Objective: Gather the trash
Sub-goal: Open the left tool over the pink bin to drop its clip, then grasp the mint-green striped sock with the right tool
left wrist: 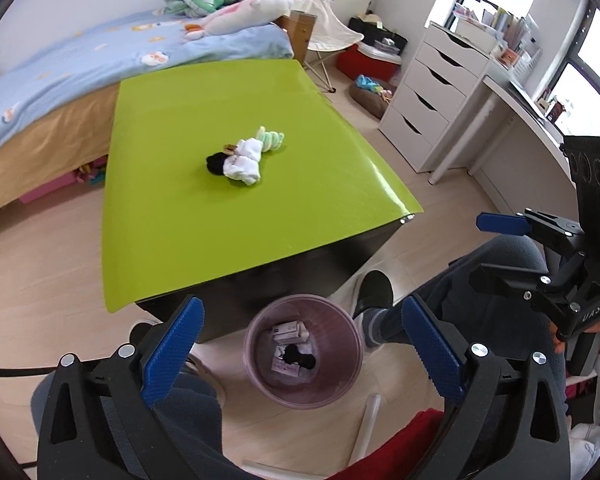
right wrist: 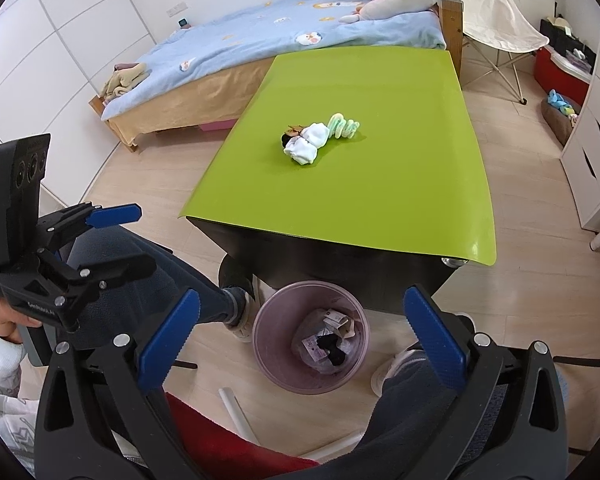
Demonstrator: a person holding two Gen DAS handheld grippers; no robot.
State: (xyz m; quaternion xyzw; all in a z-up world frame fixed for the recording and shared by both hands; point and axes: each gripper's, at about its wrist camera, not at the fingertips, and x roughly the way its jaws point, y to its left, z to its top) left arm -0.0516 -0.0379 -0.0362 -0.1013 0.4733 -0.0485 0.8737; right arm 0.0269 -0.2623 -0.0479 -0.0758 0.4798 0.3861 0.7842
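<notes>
left gripper (left wrist: 300, 354) spread, empty above bin (left wrist: 260, 344) | right gripper (right wrist: 302, 354) spread, empty | next: reach rolled socks (left wrist: 242, 162) on green table (left wrist: 172, 240), pinch centrally

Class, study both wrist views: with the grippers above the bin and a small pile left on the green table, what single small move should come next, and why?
Probably lift the left gripper toward the pile on the green table. Its jaws stand open and empty over the bin, which already holds scraps, while the pile remains uncollected. The right gripper is open and empty too, so either could go.
</notes>
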